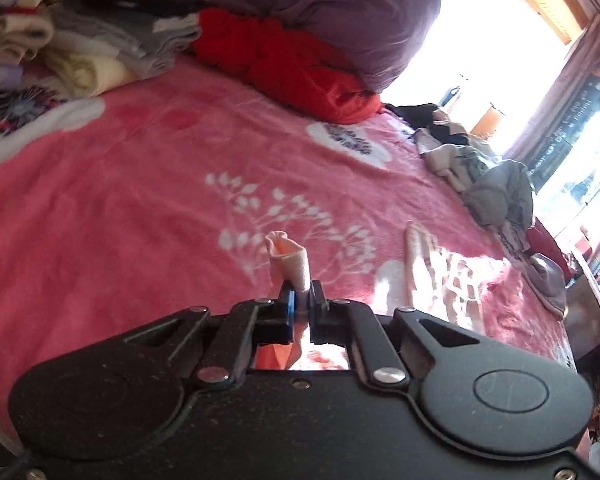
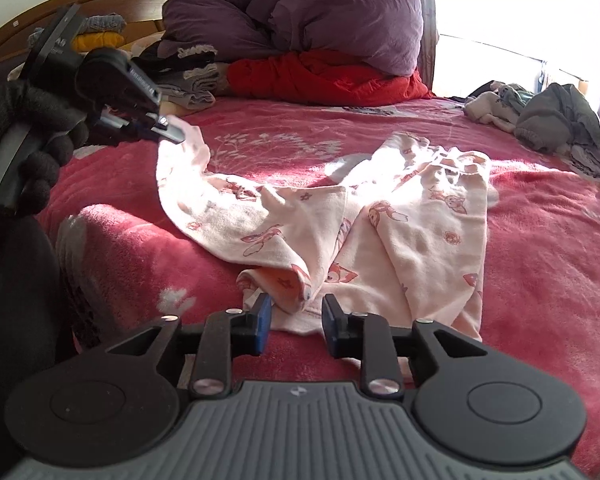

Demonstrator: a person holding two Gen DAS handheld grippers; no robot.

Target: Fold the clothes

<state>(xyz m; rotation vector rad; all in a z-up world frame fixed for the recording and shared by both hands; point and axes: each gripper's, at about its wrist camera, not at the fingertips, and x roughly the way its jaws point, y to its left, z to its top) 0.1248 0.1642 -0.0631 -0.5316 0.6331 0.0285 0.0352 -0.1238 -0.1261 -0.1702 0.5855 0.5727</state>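
Left wrist: left tool pinching pink garment cuff; right tool spread.

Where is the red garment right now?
In both views the red garment lies bunched at the bed's far end, tucked under the purple duvet, beyond the pink pyjamas.
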